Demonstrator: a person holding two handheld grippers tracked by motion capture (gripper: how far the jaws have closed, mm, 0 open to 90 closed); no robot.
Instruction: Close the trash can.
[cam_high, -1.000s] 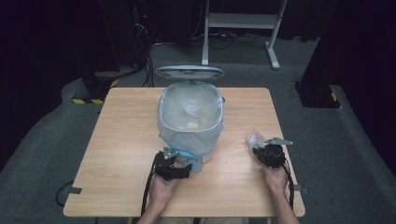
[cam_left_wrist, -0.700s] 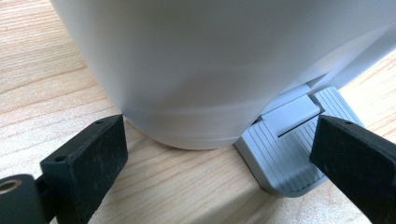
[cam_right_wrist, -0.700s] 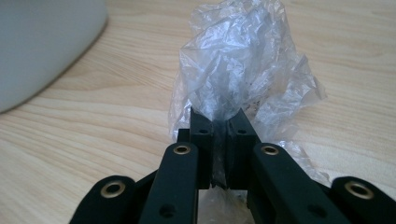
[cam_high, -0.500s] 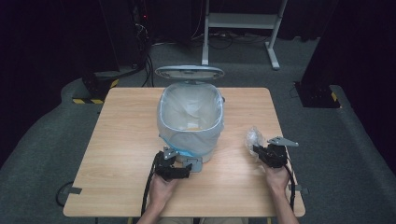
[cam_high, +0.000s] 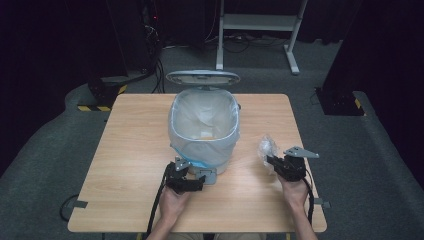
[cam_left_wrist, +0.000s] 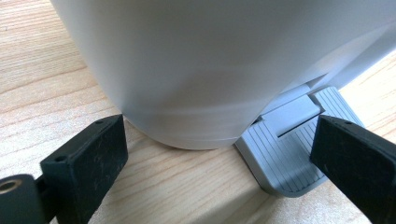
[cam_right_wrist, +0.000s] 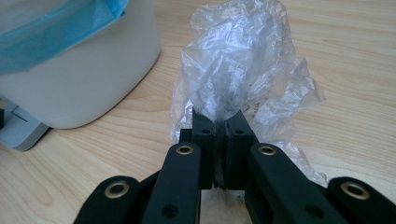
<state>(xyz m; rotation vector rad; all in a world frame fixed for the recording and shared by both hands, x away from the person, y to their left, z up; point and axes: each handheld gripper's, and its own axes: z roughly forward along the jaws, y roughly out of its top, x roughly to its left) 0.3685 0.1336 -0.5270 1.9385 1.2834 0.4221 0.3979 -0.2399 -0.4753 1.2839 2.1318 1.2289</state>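
Observation:
A white pedal bin (cam_high: 202, 125) with a clear, blue-edged liner stands mid-table, its grey lid (cam_high: 202, 77) raised at the back. My left gripper (cam_high: 192, 176) sits at the bin's near foot, open. In the left gripper view its jaws (cam_left_wrist: 217, 128) are spread wide, one beside the bin wall (cam_left_wrist: 210, 70) and the other over the edge of the grey ribbed pedal (cam_left_wrist: 285, 154). To the right, my right gripper (cam_high: 272, 161) is shut on a crumpled clear plastic wrap (cam_high: 266, 147). The right gripper view has its pads (cam_right_wrist: 219, 119) pinching the wrap (cam_right_wrist: 243, 60) just above the wood.
The wooden table (cam_high: 130, 150) has bare room left and right of the bin. Something orange lies at the bottom of the liner (cam_high: 207, 135). Beyond the table are a dark floor, cables and a white desk frame (cam_high: 260, 22).
My right gripper has lifted slightly with the plastic wrap pinched in it. The left gripper has stayed at the pedal.

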